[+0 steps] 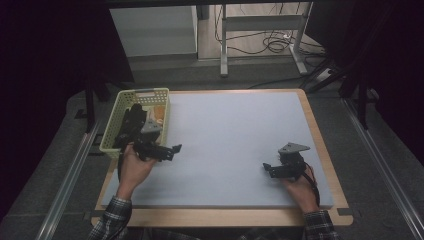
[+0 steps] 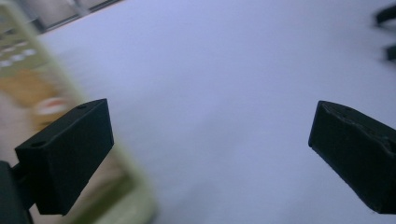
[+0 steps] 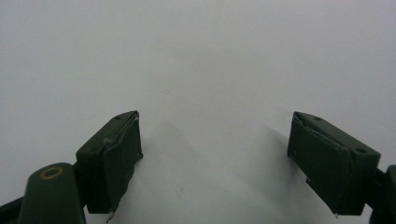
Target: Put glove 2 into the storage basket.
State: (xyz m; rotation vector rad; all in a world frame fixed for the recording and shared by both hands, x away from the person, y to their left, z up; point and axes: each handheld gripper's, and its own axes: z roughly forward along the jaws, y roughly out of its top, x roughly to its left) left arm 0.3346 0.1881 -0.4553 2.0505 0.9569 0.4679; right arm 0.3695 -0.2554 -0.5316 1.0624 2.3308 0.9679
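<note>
basket: yellow-green basket sat at the table's far-left corner, long axis running from near edge to far edge, with some orange stuff inside that I couldn't really make out

left gripper: left gripper hovered just off the basket's near-right corner, jaws wide apart and empty, so the basket lay right beside it on its left and a bit farther away

right gripper: right gripper was over by the near-right edge, jaws apart too, nothing in them, well apart from the basket

nearer hand: the left one, easily
</note>
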